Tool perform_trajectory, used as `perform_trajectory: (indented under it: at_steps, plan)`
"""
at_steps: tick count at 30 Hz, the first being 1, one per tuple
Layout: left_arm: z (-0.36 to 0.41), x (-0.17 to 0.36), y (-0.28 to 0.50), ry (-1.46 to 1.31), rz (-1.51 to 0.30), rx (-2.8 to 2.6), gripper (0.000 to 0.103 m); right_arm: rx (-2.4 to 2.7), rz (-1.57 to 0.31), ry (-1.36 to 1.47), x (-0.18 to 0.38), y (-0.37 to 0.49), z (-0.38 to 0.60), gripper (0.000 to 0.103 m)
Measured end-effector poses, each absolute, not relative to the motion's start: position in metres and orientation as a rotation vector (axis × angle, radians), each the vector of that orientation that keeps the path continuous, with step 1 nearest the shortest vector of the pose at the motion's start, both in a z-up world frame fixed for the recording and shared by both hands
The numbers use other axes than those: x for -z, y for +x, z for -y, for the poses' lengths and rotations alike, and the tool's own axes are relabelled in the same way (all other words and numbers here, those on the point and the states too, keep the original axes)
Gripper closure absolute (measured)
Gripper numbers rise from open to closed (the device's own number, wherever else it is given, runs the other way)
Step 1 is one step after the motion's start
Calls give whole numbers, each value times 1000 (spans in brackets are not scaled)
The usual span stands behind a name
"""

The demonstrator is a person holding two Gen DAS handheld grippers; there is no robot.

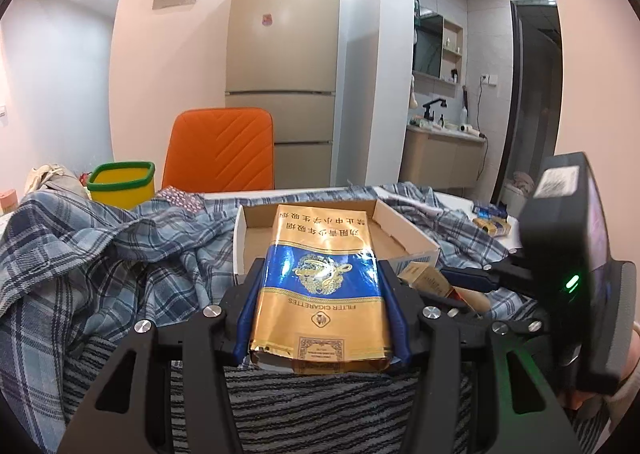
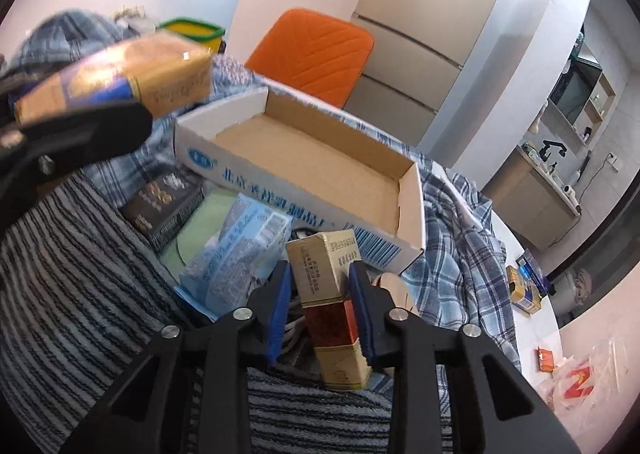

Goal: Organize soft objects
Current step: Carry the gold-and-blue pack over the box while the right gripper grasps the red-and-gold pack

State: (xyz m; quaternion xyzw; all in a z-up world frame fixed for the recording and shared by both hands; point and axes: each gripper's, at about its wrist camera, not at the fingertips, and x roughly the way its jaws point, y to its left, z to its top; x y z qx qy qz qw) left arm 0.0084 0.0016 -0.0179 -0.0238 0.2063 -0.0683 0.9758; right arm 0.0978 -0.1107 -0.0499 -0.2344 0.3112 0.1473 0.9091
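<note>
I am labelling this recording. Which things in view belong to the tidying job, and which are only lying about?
Part of the job:
- blue and gold cigarette carton, gripped by the left gripper
- tan and red cigarette pack, between the right gripper fingers
- open cardboard box, empty

Lying about:
- plaid shirt
- striped towel
- yellow bin
- orange chair
- fridge

Bright, even indoor light from recessed ceiling spots, round glare patches on the glossy fridge (image 1: 282,54), sheen on the foil cigarette carton (image 1: 320,282), heavy fisheye bending and dark vignette at edges, carton motion-blurred in the right wrist view.
</note>
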Motion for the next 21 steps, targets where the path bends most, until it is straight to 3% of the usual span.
perform_trajectory:
  at_steps: [8, 21]
  plan:
    - [-1, 17, 8, -55, -412, 138, 51, -456, -610, -209, 10, 89, 140, 78]
    - [1, 19, 10, -48, -423, 146, 51, -489, -788, -76, 44, 111, 143, 78]
